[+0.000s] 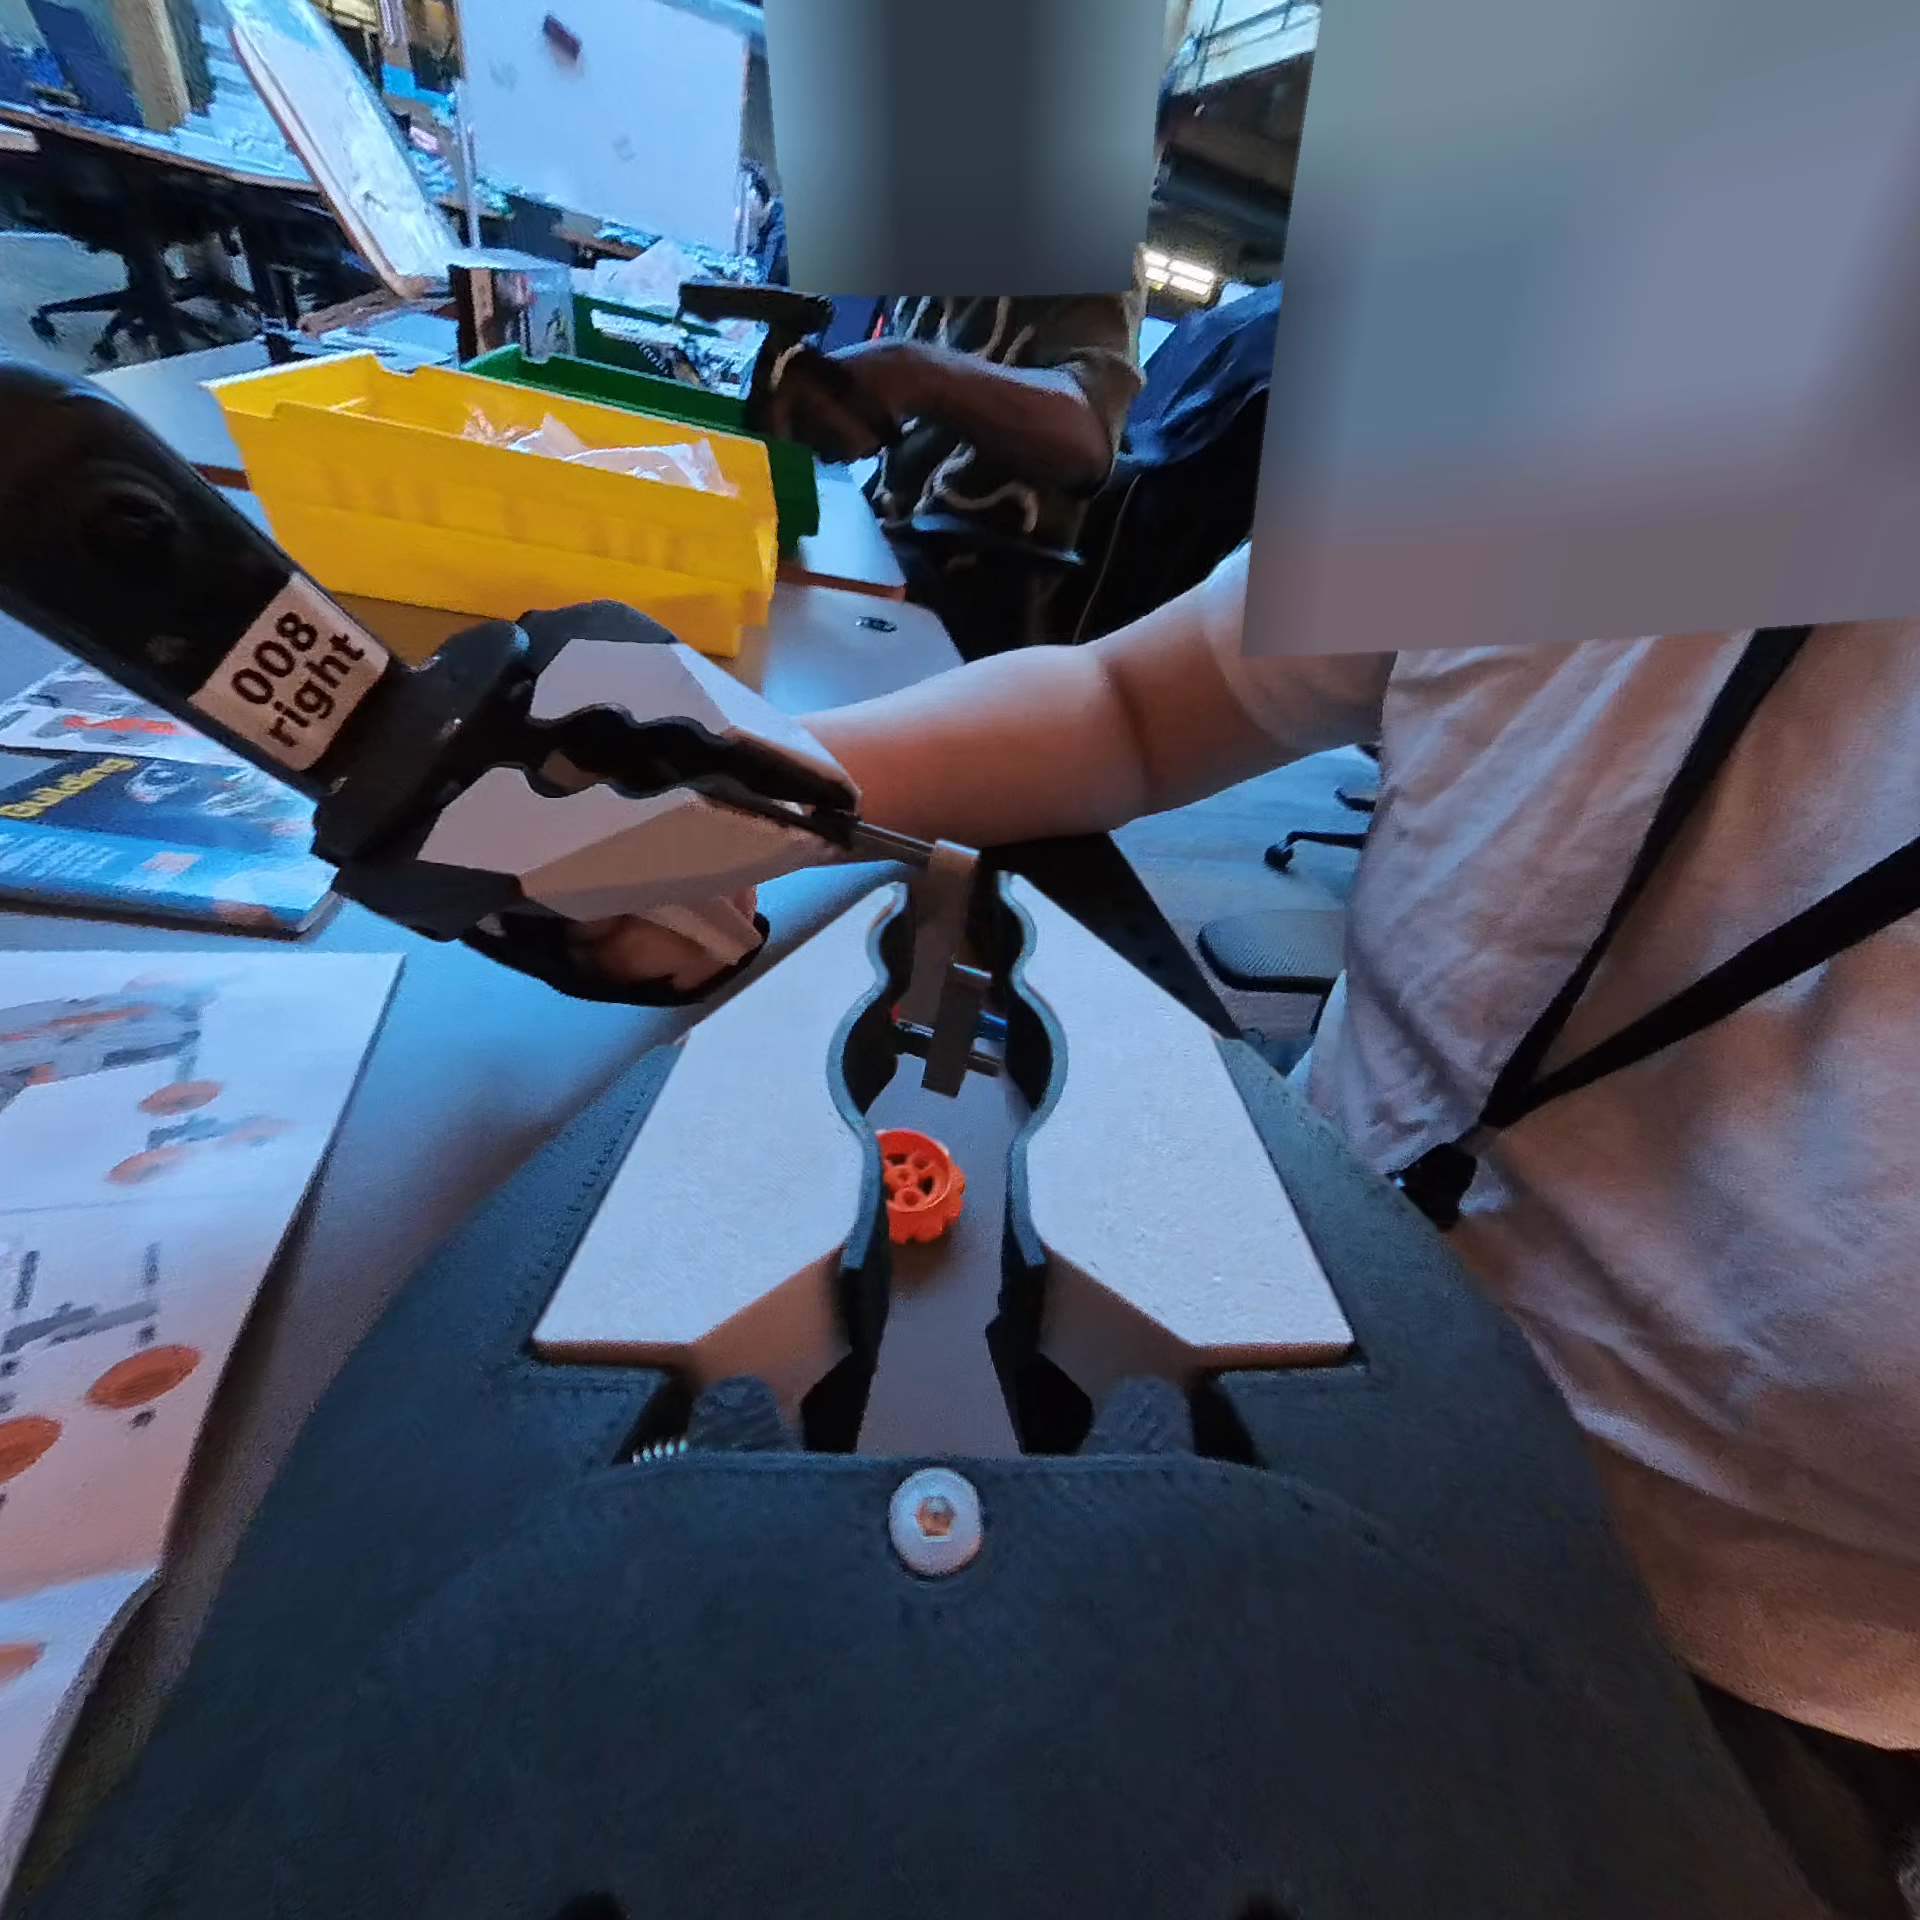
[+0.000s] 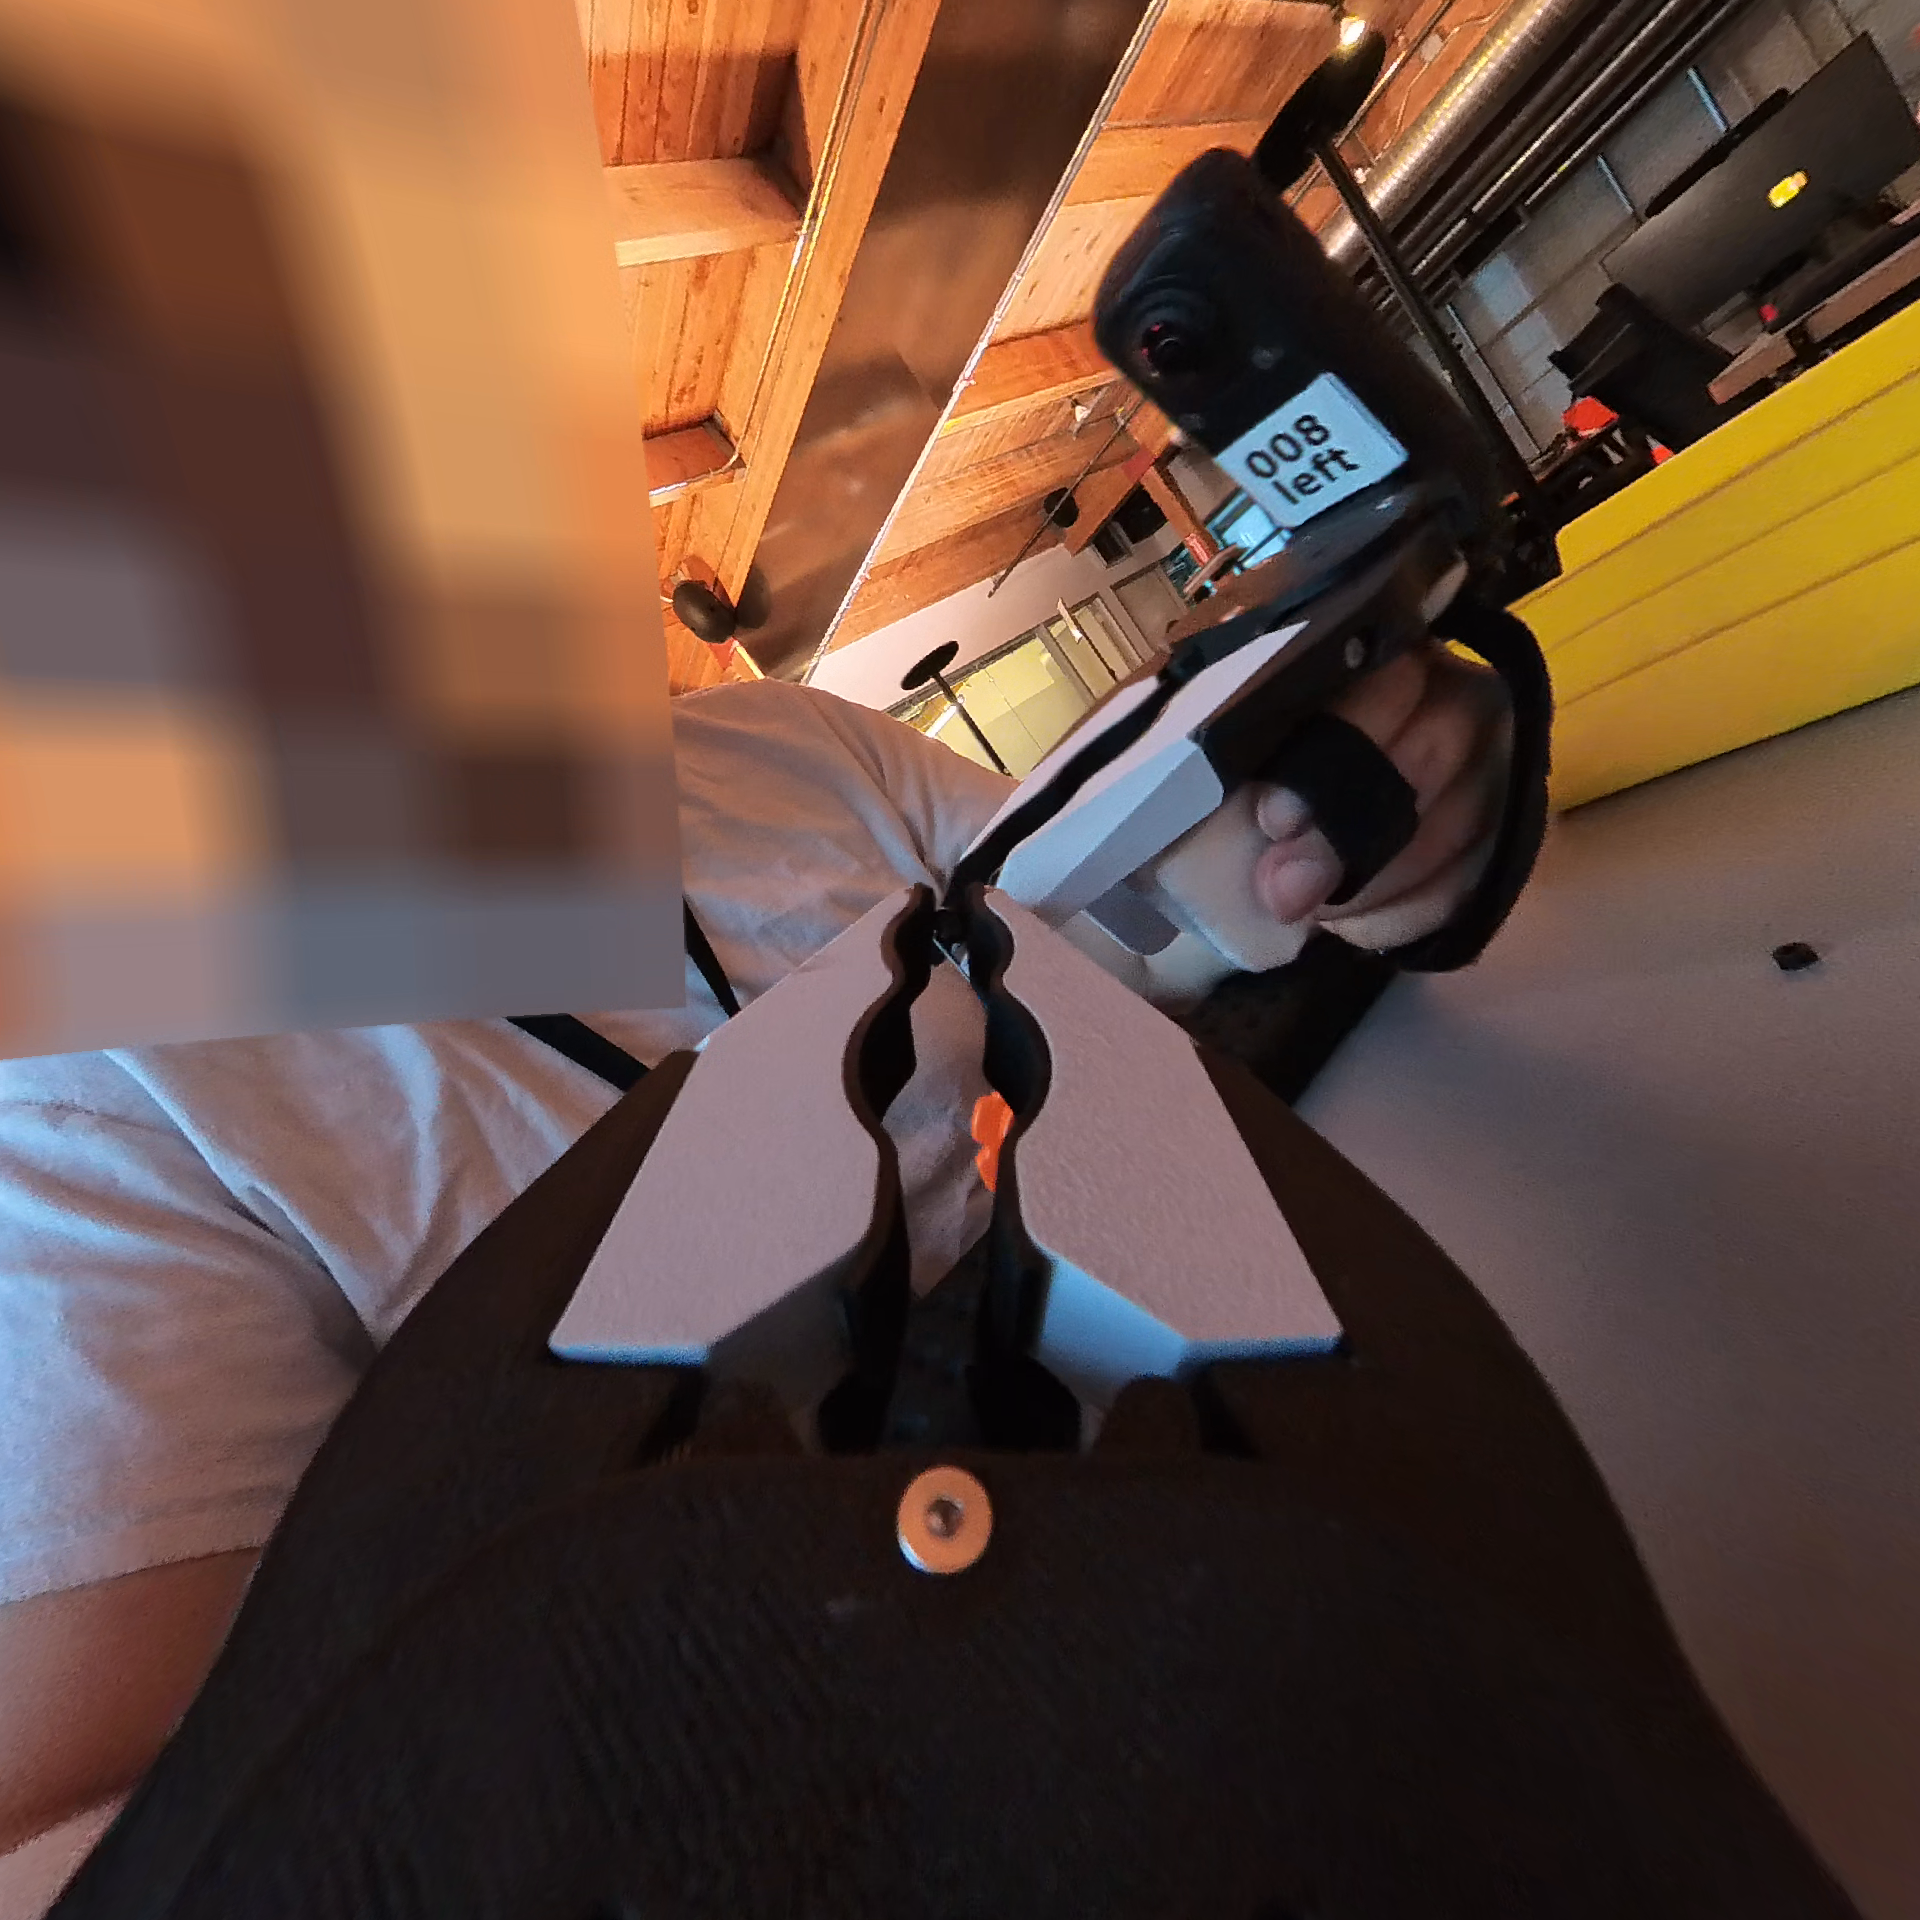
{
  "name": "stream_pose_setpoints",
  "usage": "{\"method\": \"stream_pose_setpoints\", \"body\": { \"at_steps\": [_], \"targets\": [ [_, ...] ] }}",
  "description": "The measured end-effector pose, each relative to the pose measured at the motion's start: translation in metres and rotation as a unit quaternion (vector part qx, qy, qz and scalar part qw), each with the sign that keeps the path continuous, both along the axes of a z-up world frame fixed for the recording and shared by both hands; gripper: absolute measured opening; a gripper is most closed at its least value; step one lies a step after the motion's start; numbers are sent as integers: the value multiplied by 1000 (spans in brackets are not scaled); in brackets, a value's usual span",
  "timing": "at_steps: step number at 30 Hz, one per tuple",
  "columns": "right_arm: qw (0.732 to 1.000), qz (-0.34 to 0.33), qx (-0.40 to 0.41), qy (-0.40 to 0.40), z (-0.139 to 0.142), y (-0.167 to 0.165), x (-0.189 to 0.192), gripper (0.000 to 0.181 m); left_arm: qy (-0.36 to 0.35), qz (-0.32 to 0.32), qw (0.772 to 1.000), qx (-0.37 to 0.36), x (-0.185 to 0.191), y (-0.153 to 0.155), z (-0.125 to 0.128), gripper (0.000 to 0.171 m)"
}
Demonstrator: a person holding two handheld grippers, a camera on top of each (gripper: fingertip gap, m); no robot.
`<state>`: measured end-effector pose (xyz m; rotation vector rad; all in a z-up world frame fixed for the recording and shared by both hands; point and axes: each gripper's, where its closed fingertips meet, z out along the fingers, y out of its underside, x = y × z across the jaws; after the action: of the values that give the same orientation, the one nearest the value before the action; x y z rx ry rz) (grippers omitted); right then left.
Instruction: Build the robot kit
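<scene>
Left wrist view: both grippers (image 1: 940,997) (image 1: 847,821) pinching 1 grey assembly (image 1: 951,987).

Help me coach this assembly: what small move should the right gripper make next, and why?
Probably ease the right gripper a little toward the grey piece, pushing its thin dark rod in. The rod's tip meets the piece's top, and the left gripper is shut on the piece, seemingly bracing it.

The left claw (image 1: 940,997) has matt, finely ribbed black plastic and grainy pale finger plates, with a shiny metal screw (image 1: 935,1520). The orange wheel (image 1: 918,1184) looks smooth plastic; the yellow bin (image 1: 499,499) is glossy plastic. The table (image 1: 447,1049) is smooth and matt grey, the ceiling beams (image 2: 717,312) bare wood.
</scene>
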<state>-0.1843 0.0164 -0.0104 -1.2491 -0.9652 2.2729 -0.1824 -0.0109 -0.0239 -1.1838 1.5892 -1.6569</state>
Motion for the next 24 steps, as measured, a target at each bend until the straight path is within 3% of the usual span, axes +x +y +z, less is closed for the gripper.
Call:
{"method": "stream_pose_setpoints", "body": {
  "at_steps": [11,16,18,20,22,24],
  "targets": [
    [1000,1,1,-2,-2,0,-2,4,1,-34,993,-112,2,-2,3,9],
    [999,-45,-4,-11,-5,15,-4,8,8,18,998,-61,3,8,-2,7],
    [991,-132,21,-21,1,32,-2,30,13,56,998,-22,2,15,-4,7],
    [964,-231,121,-55,4,38,3,38,14,96,995,20,1,20,-6,7],
    [912,-301,254,-115,0,31,3,60,19,131,989,65,-1,25,-11,7],
    [847,-344,365,-178,-7,30,-1,61,15,156,983,95,-4,29,-11,7]
  ]
}}
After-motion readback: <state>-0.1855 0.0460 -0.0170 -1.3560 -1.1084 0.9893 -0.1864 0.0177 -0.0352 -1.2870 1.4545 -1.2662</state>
